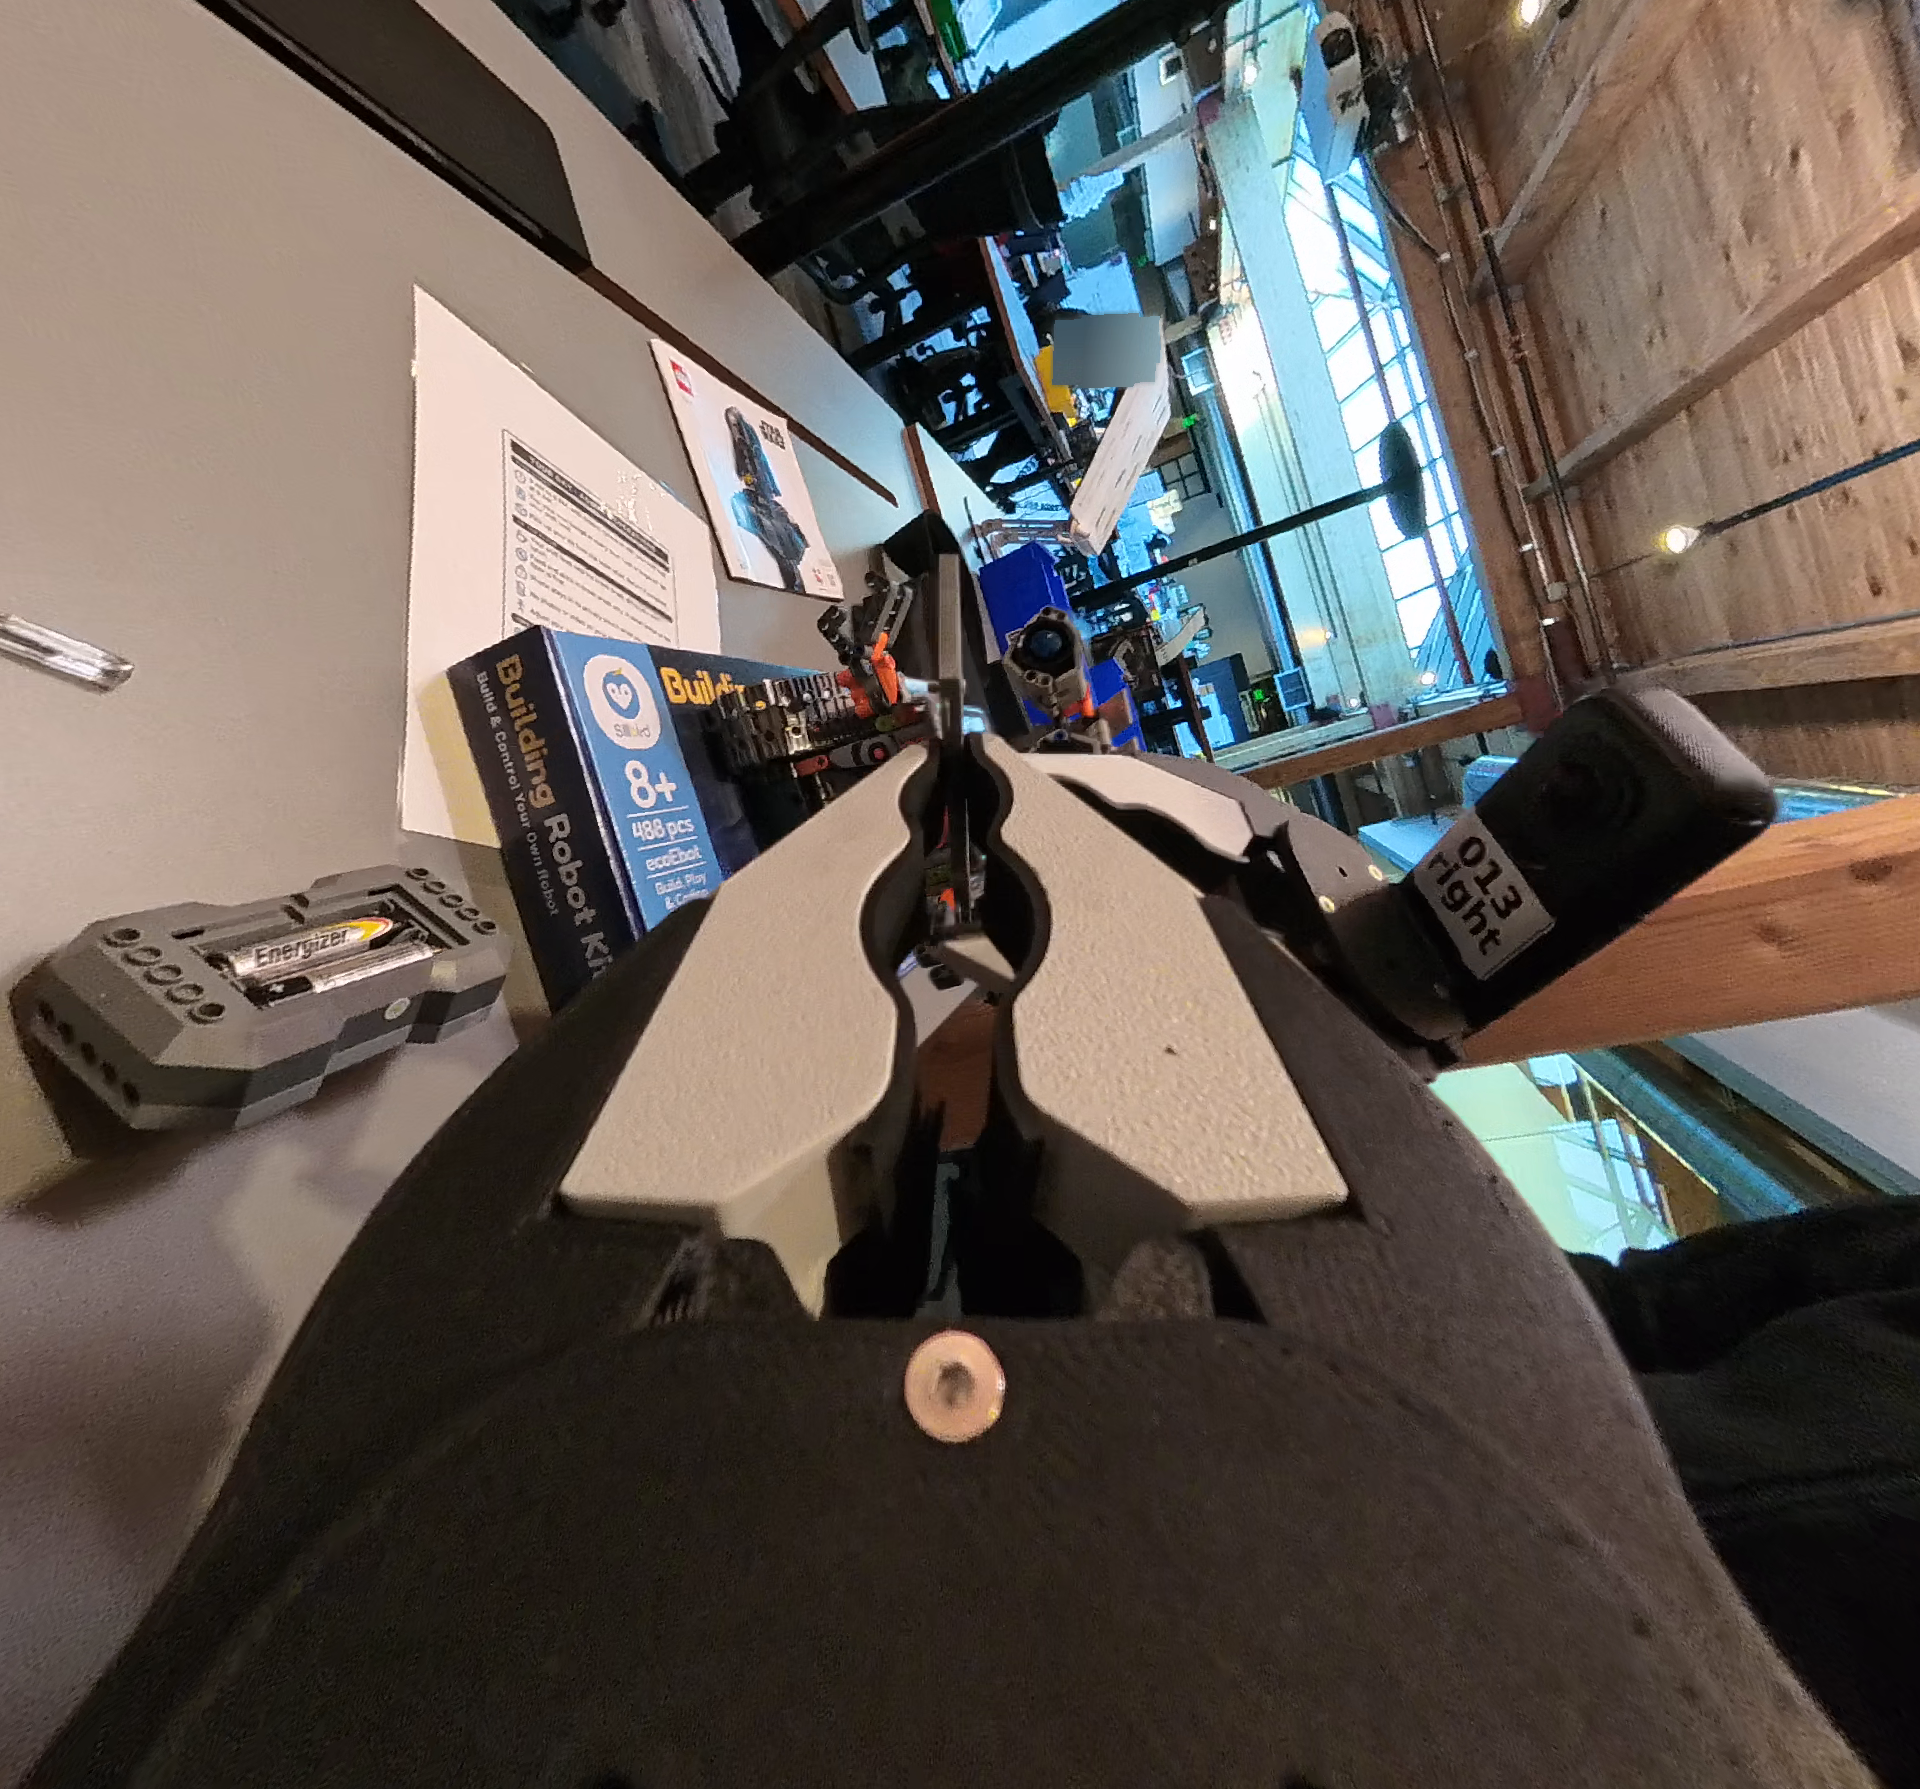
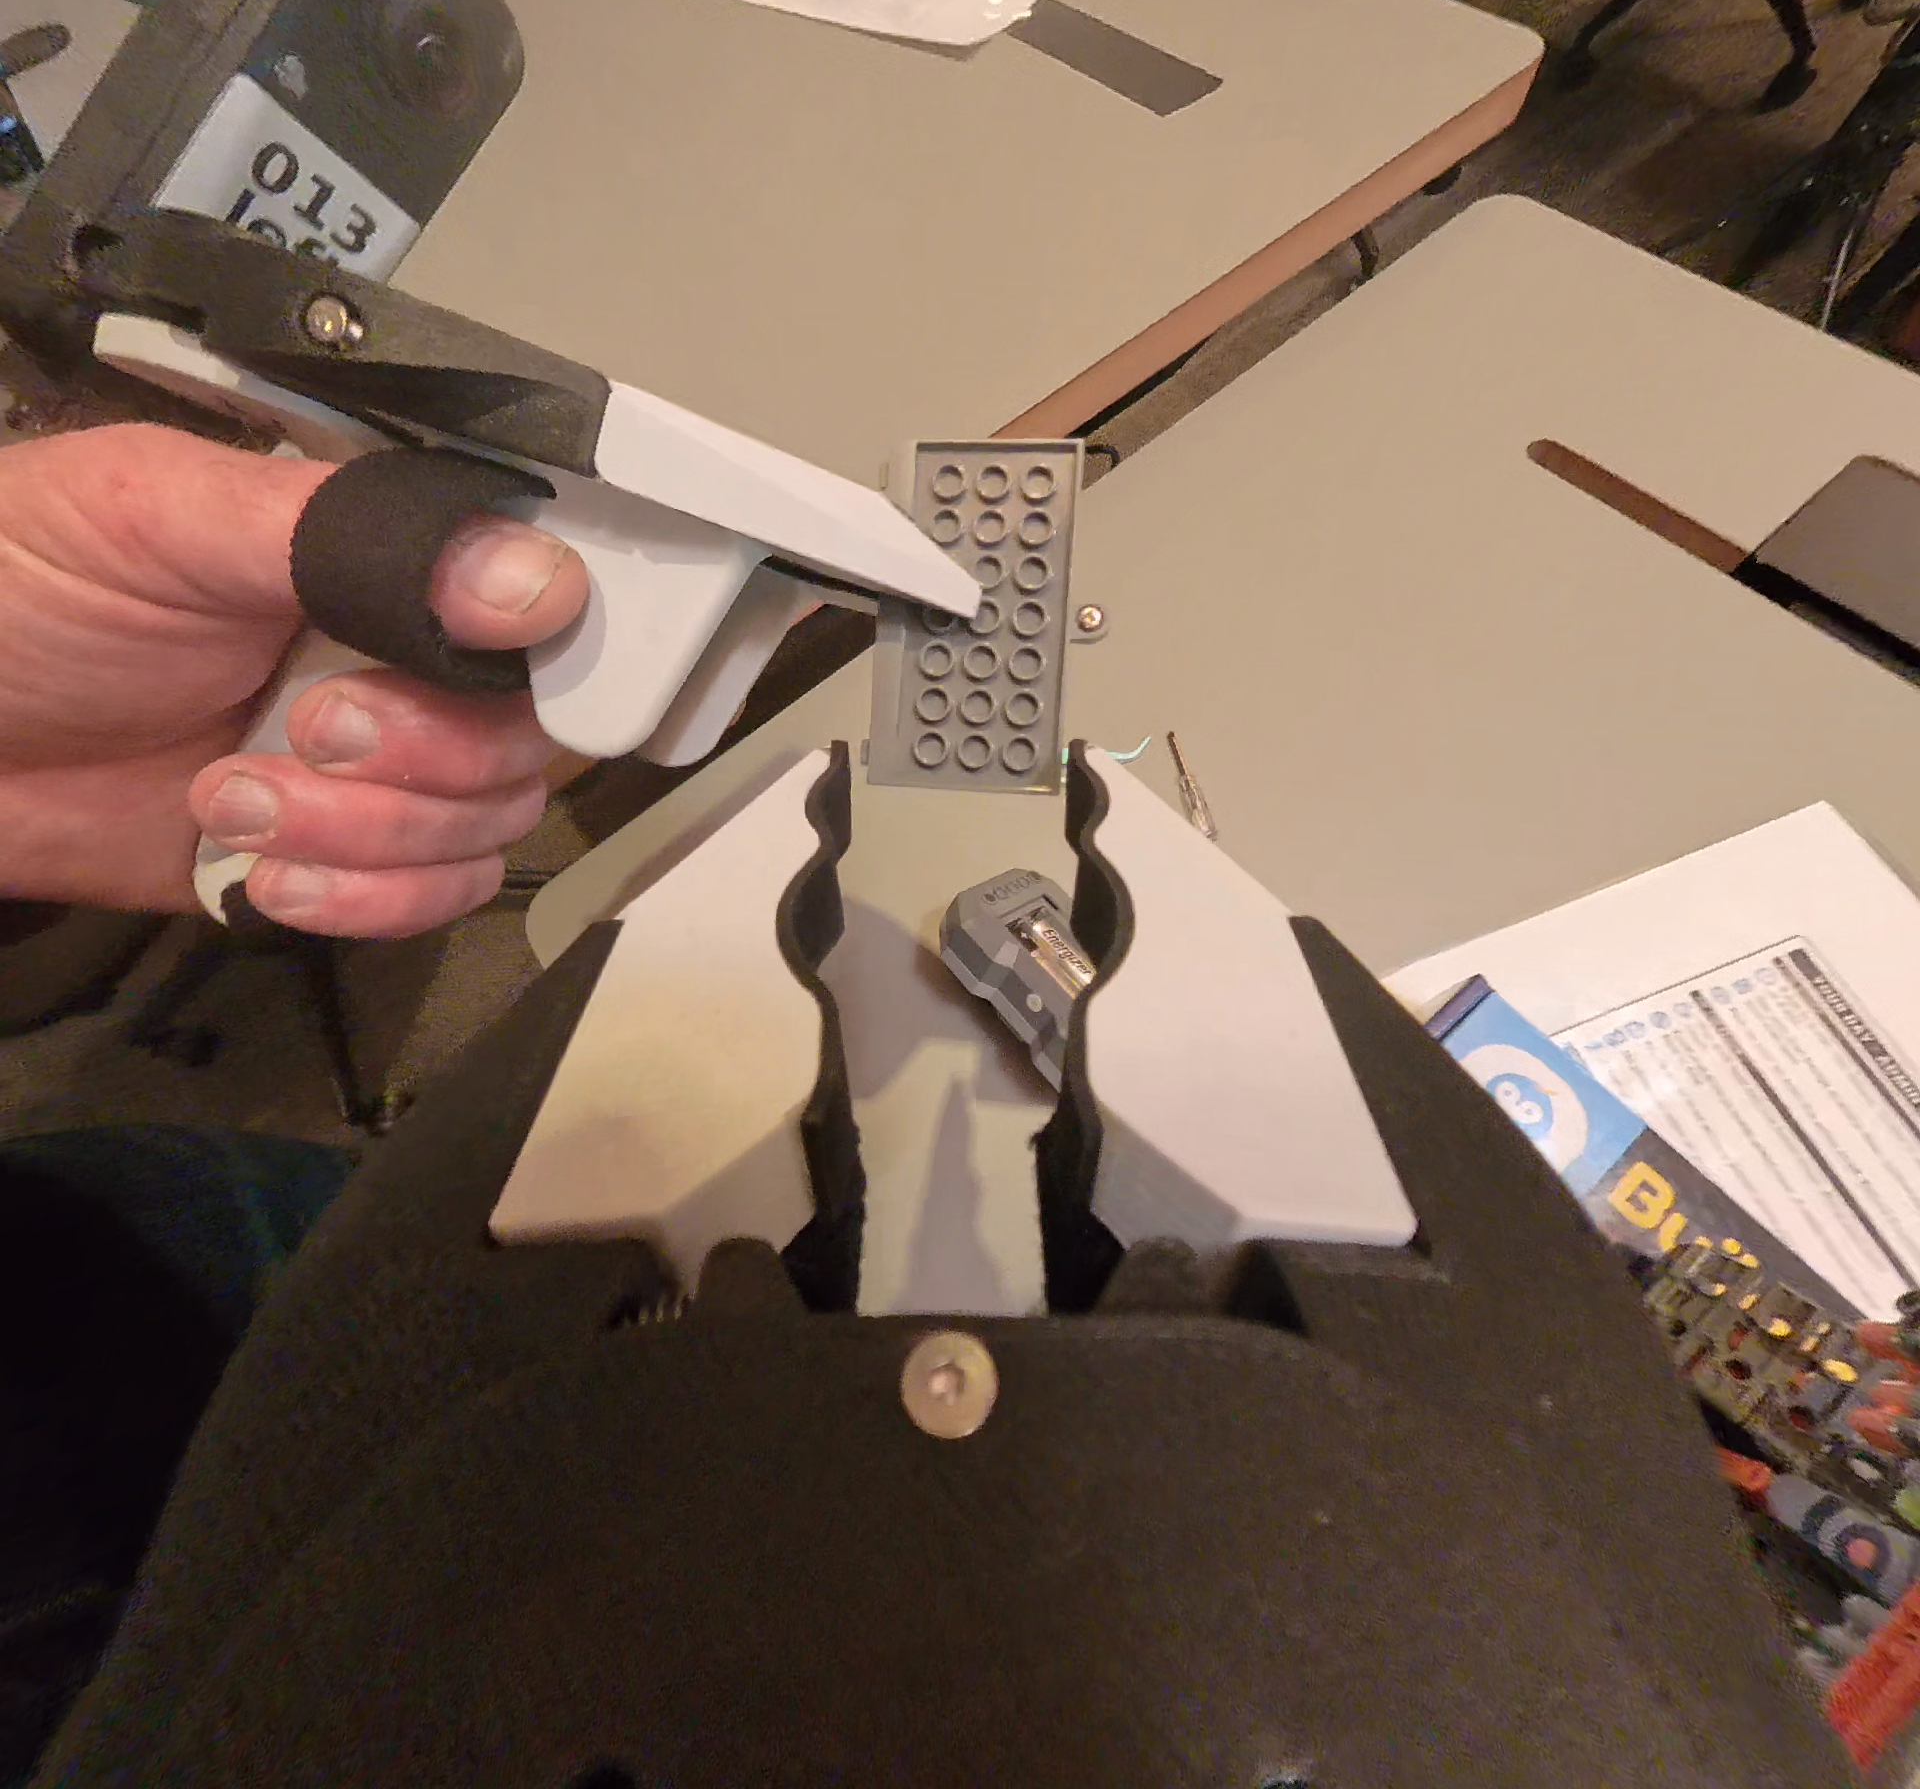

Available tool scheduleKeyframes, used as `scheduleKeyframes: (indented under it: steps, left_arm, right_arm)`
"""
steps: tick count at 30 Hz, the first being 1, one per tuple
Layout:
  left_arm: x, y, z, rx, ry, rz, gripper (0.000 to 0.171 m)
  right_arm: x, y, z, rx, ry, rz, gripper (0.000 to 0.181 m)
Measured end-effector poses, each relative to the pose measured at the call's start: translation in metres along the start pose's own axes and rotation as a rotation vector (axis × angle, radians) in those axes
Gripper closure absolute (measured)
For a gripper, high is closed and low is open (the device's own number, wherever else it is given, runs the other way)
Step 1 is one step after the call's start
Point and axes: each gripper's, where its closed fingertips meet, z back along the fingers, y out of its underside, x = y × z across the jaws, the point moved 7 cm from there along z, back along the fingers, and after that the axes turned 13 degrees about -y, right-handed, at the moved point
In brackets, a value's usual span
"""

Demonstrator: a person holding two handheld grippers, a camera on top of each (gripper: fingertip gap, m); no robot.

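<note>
The battery box [image 1: 260, 986] holds batteries; above it the left gripper [image 2: 961, 596] pinches a grey studded lid [image 2: 982, 617] (edge-on), right gripper [image 2: 961, 773] spread.

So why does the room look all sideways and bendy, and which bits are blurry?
Left wrist view: the camera is rolled, so the table runs up the left and the windows glare white; the wide lens bows straight beams. Its left gripper base is soft, too close to focus. Right wrist view: even light, the right gripper casts a faint shadow, and the toy parts at the edge smear.
</note>
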Motion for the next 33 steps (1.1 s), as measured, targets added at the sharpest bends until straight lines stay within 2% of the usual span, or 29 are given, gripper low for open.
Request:
scheduleKeyframes:
  steps: [4,8,12,18,25,28,33]
  left_arm:
    - [-0.006,-0.003,0.000,-0.007,0.014,-0.015,0.171]
    - [-0.007,-0.006,0.001,-0.006,-0.007,-0.080,0.171]
    - [-0.005,-0.007,0.000,0.000,-0.002,-0.079,0.171]
    - [-0.017,-0.009,0.001,-0.011,0.105,-0.101,0.171]
    - [-0.020,-0.012,0.005,-0.034,0.261,-0.030,0.171]
    - [-0.017,-0.013,0.005,-0.029,0.279,-0.019,0.167]
    - [-0.007,-0.019,0.001,-0.025,0.243,-0.043,0.162]
  right_arm:
    - [0.004,-0.004,0.002,0.022,0.000,0.039,0.134]
    - [-0.002,-0.003,0.011,0.010,-0.002,-0.002,0.138]
    - [-0.009,-0.006,0.020,-0.002,-0.035,-0.037,0.145]
    - [-0.014,-0.018,0.023,-0.100,-0.198,-0.170,0.156]
    - [-0.017,-0.023,0.028,-0.245,-0.384,-0.365,0.173]
    - [-0.019,-0.024,0.028,-0.265,-0.445,-0.425,0.179]
    - [-0.029,-0.026,0.022,-0.216,-0.499,-0.484,0.181]
